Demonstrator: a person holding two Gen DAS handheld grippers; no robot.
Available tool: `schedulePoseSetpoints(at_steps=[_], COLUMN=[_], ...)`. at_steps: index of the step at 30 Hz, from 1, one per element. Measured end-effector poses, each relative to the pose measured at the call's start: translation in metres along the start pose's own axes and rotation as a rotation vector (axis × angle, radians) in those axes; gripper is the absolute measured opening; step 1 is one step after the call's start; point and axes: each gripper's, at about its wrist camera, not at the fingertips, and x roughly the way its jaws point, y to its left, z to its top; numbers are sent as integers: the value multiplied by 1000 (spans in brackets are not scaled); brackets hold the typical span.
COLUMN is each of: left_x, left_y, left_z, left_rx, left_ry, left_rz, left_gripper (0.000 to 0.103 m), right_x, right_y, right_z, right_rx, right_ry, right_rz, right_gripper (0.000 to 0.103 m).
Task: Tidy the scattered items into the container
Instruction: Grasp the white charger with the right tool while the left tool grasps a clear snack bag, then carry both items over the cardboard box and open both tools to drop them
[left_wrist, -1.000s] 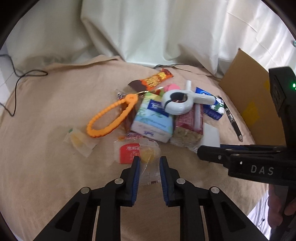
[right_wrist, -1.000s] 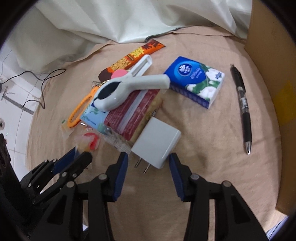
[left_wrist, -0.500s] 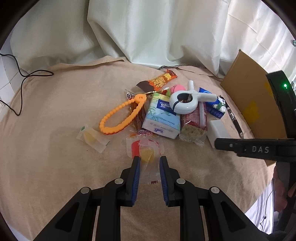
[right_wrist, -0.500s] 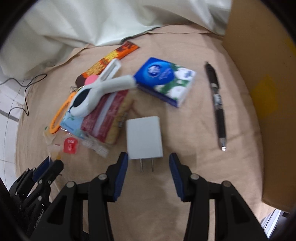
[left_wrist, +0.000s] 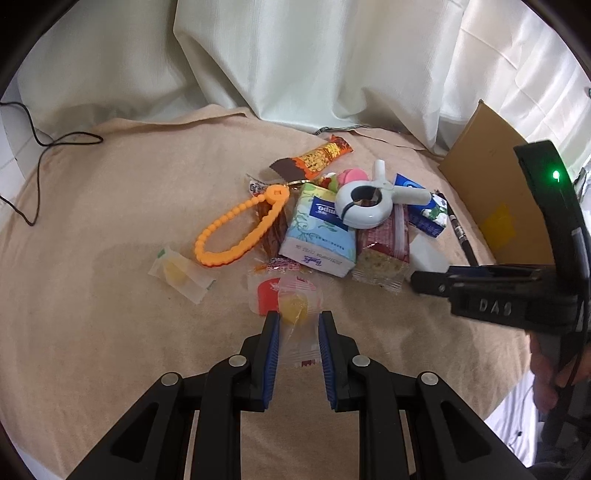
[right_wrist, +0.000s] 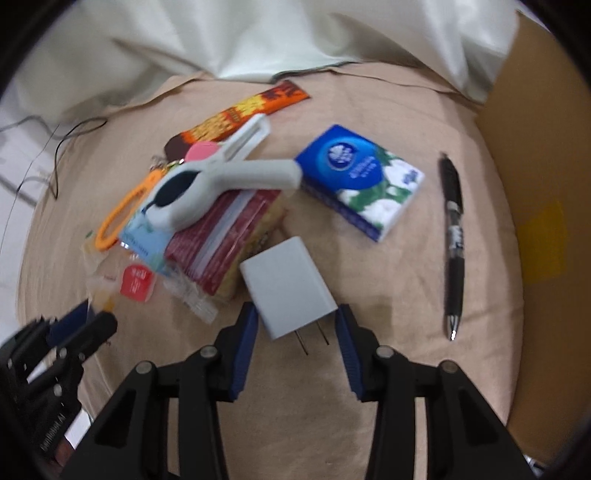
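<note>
Left wrist view: the left gripper (left_wrist: 295, 332) is pressed together on a clear candy wrapper (left_wrist: 297, 314) with a yellow sweet inside, at 6 o'clock of the pile on the beige cloth (left_wrist: 110, 332). Behind it, at 12 o'clock, lie a red-labelled sachet (left_wrist: 266, 295), a pale blue tissue pack (left_wrist: 319, 230) and a red snack bar (left_wrist: 384, 247); a white clip (left_wrist: 369, 206) rests on top of these. An orange bead loop (left_wrist: 236, 232) lies at 10 o'clock and a second wrapped yellow sweet (left_wrist: 181, 273) at 9 o'clock. An orange chocolate bar (left_wrist: 314, 160) lies at the far edge of the pile.

Right wrist view: the right gripper (right_wrist: 295, 328) is closing, its jaws astride the pronged end of a white charger (right_wrist: 288, 288); the blue pads do not yet press on it. A blue tissue pack (right_wrist: 360, 177) lies at 1 o'clock, a black pen (right_wrist: 454, 236) at 2 o'clock. The cardboard box (right_wrist: 546, 184), the container, stands at 3 o'clock, just beside the pen
</note>
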Motion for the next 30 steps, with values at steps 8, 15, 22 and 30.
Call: schedulePoseSetpoints(at_steps=[8, 15, 22, 30], left_x=[-3, -42, -80, -80], left_y=[-4, -33, -107, -235], left_z=[6, 47, 127, 199], left_rx=[17, 62, 215, 355], left_ry=[17, -18, -153, -210], left_rz=[-2, -76, -140, -321], left_gripper=[22, 22, 22, 22], right_x=[-21, -97, -179, -239], right_y=[-10, -17, -68, -182], right_z=[-3, 10, 29, 21], right_rx=[24, 23, 75, 261], right_ry=[-52, -185, -333, -408], right_rz=[50, 67, -27, -175], right_gripper=[46, 46, 46, 46])
